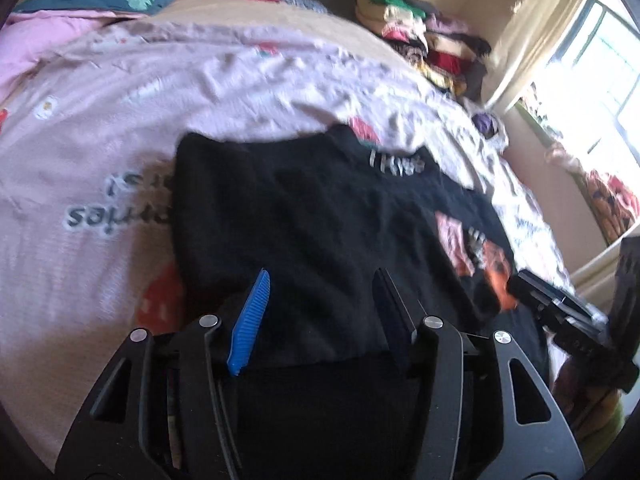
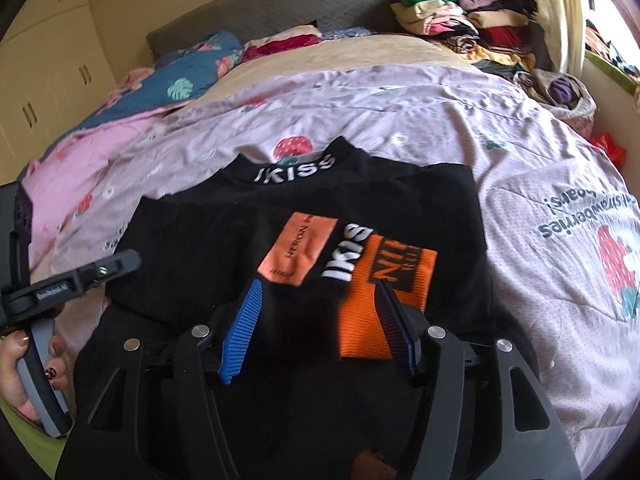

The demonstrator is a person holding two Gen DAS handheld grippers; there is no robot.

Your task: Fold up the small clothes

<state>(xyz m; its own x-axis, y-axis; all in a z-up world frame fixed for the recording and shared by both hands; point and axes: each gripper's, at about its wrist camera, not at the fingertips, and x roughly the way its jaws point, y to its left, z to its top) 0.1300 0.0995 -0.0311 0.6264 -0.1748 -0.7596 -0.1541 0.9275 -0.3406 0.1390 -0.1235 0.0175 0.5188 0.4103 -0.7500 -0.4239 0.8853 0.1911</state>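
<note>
A black top (image 2: 200, 248) with white "IKISS" lettering on the collar and orange patches lies partly folded on the pink bedspread (image 2: 400, 120). It also shows in the left wrist view (image 1: 304, 216). My left gripper (image 1: 320, 280) is open just above the garment's near left edge, nothing between its fingers. My right gripper (image 2: 318, 288) is open over the near edge, by the orange cuff (image 2: 384, 304), empty. The left gripper's body and the hand holding it show at the left of the right wrist view (image 2: 76, 272).
A pile of folded clothes (image 2: 460, 20) stands at the bed's far right corner. Pillows (image 2: 192, 68) lie at the headboard. Wardrobe doors (image 2: 44, 92) are at far left. A bright window (image 1: 592, 92) is on the right.
</note>
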